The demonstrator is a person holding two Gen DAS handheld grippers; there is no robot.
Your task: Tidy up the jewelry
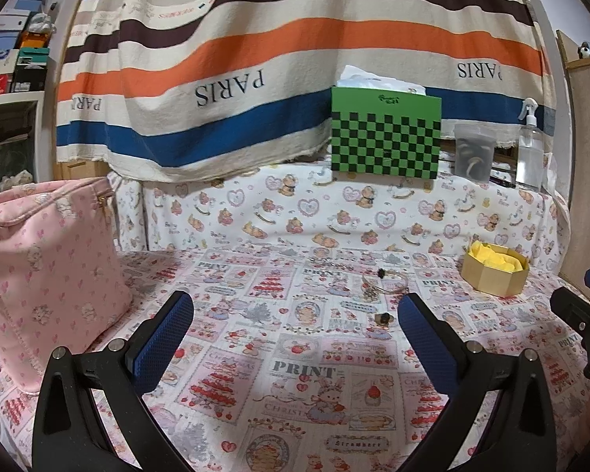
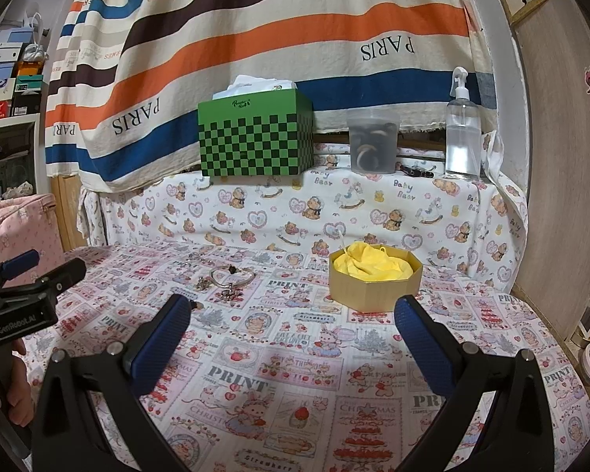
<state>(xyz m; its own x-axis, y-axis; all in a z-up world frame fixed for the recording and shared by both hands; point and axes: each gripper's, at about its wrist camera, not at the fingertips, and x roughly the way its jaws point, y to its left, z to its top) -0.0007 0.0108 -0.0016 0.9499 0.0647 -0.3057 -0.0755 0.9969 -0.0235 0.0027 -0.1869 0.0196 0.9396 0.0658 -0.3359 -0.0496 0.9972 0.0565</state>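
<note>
A silver bangle [image 1: 385,280] with a dark charm lies on the printed tablecloth, with a small chain piece [image 1: 369,294] beside it and a dark ring [image 1: 382,318] nearer me. An octagonal gold box [image 1: 493,277] lined with yellow tissue stands at the right. My left gripper [image 1: 295,314] is open and empty, just short of the ring. In the right wrist view the bangle [image 2: 232,275] lies left of the box [image 2: 373,287]. My right gripper [image 2: 293,316] is open and empty, in front of the box. The left gripper's body [image 2: 23,295] shows at the left edge.
A pink fabric bag [image 1: 47,267] stands at the left. On the raised ledge behind are a green checkered tissue box [image 2: 255,141], a clear tub [image 2: 371,145] and a spray bottle [image 2: 462,129]. A striped cloth hangs behind. A wooden panel [image 2: 562,157] bounds the right.
</note>
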